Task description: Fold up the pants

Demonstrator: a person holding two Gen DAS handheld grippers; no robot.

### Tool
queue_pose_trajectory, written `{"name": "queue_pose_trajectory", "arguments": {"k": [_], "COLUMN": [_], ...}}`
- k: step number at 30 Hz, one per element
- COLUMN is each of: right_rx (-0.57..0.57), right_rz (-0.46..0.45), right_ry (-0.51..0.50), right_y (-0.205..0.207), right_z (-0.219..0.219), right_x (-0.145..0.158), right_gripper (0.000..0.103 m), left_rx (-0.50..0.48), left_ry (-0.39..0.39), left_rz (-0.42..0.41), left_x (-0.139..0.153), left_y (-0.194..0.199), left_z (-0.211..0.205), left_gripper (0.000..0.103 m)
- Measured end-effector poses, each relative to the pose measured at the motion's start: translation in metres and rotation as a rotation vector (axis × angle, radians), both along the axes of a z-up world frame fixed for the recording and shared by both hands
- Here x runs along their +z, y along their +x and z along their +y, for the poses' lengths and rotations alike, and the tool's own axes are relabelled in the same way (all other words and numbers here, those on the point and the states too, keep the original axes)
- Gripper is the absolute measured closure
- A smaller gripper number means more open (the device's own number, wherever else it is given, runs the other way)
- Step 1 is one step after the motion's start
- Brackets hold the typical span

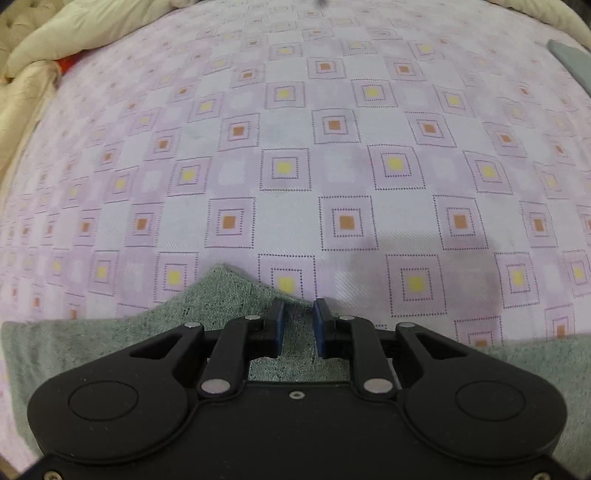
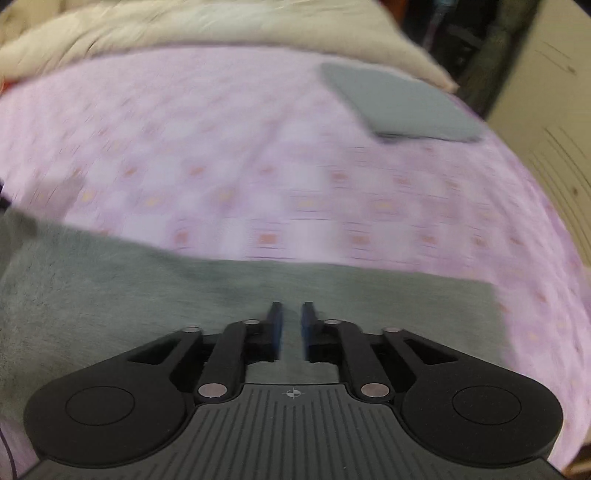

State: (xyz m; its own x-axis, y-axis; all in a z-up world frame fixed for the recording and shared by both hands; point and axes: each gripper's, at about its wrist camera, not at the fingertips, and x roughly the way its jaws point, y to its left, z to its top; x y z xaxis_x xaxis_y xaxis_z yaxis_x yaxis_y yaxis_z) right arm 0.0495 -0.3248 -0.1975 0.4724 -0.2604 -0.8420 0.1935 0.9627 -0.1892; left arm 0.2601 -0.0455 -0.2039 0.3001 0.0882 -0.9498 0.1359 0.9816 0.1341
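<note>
Two tools, left tool [image 1: 298, 314] and right tool [image 2: 291, 314], hover slightly parted, grasping nothing, over grey-green pants [image 2: 129, 295] on the bed [image 1: 332, 147]; folding looks unfinished.

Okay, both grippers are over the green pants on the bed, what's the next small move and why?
Probably close the left gripper on the raised edge of the green pants. Its jaws stand slightly apart with that peaked fabric between them, so a pinch looks ready. The right gripper view is blurred; its grip is unclear.

Bed under a lilac square-patterned sheet [image 1: 332, 177], cream quilt [image 2: 221, 26] bunched along its far edge.
</note>
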Motion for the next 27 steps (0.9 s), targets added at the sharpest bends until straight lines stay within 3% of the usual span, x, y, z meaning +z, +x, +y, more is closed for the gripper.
{"name": "queue_pose_trajectory", "arguments": {"k": [2,5,10,14,16,22,23,24,25,27], "right_rx": [-0.064,-0.162,-0.304,-0.309,-0.296,-0.29,-0.3,-0.284,-0.244,-0.158], "right_rz": [-0.012,-0.02,-0.032,-0.003,0.015,0.038,0.048,0.055,0.058,0.053], "right_ry": [-0.013,-0.026,0.029,0.149,0.209,0.338,0.347,0.354,0.335,0.197], "right_y": [-0.019,-0.048,-0.076,-0.074,-0.073,-0.057,-0.054,-0.051,-0.05,-0.053], "right_z": [-0.031,-0.07,-0.134,-0.168,-0.176,-0.187,-0.187,-0.185,-0.182,-0.167], "right_x": [0.01,0.021,0.016,0.0,-0.007,-0.022,-0.021,-0.018,-0.012,0.006], "right_gripper": [0.078,0.077,0.075,0.062,0.061,0.06,0.068,0.092,0.092,0.094], "left_rx": [0.044,0.08,0.022,0.02,0.031,0.013,0.03,0.044,0.058,0.064], "left_ry": [-0.01,-0.031,-0.037,-0.037,-0.043,0.017,0.01,0.002,-0.006,-0.011], "left_rz": [-0.002,-0.006,0.057,0.146,0.173,0.14,0.143,0.143,0.142,0.136], "left_x": [0.008,0.021,0.019,0.001,-0.005,-0.009,-0.01,-0.01,-0.01,-0.011], "left_y": [-0.004,-0.023,-0.076,-0.114,-0.128,-0.141,-0.139,-0.139,-0.138,-0.138], "left_z": [0.001,-0.005,-0.03,-0.047,-0.053,-0.073,-0.072,-0.069,-0.067,-0.067], "left_gripper": [0.076,0.076,0.076,0.076,0.077,0.08,0.08,0.08,0.08,0.08]}}
